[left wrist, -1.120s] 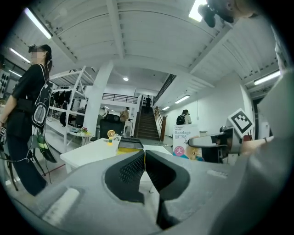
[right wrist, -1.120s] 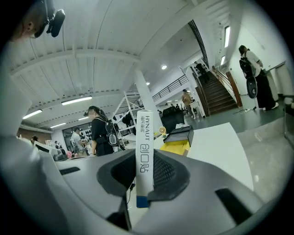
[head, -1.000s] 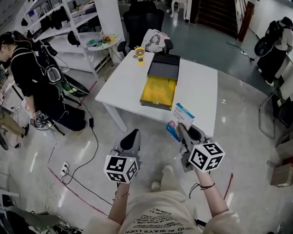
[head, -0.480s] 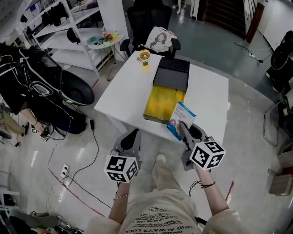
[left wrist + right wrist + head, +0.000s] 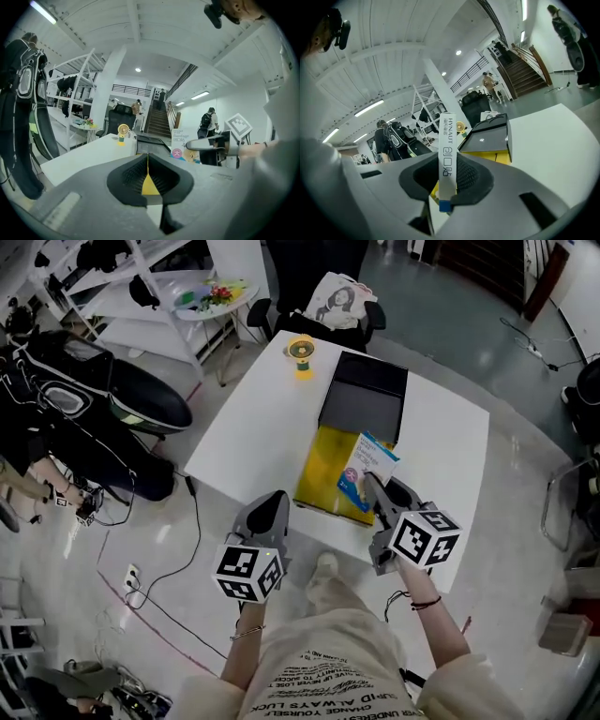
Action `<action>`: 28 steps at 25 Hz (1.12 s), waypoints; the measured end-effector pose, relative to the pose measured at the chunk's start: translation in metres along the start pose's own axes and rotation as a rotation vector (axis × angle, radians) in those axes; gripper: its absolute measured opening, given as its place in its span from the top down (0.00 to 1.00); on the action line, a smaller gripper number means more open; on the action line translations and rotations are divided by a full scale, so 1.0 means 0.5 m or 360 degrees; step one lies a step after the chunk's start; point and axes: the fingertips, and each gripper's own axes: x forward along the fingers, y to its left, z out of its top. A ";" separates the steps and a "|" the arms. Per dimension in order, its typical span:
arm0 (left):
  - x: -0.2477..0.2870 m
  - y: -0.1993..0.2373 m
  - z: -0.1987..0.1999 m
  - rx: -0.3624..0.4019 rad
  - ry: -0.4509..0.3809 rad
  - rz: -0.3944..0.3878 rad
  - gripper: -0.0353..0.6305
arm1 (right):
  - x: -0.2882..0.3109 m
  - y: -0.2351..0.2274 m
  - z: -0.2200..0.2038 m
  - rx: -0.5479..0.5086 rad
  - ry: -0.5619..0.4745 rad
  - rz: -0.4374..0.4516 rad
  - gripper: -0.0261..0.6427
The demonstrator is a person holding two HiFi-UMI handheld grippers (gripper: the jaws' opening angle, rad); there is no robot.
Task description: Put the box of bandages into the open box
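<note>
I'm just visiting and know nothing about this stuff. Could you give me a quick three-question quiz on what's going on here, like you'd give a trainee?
1. True or false: the right hand-held gripper is clamped on the box of bandages.
2. The inside of the open box is: A yellow, B red, C blue.
3. What small yellow thing stands on the table beyond the open box?
Key: 1 true; 2 A; 3 a fan.
</note>
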 end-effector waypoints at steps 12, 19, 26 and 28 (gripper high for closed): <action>0.139 0.039 -0.023 -0.0018 0.0135 -0.0011 0.91 | 0.132 -0.063 -0.052 0.0280 0.0359 0.0130 0.87; 0.178 0.049 -0.040 -0.0047 0.0209 -0.0039 0.91 | 0.176 -0.068 -0.096 0.0391 0.0604 0.0154 0.87; 0.205 0.046 -0.068 -0.0041 0.0306 -0.0105 0.91 | 0.202 -0.072 -0.145 0.0582 0.0815 0.0137 0.87; 0.210 0.047 -0.075 -0.0038 0.0330 -0.0128 0.91 | 0.208 -0.074 -0.153 0.0599 0.0858 0.0122 0.87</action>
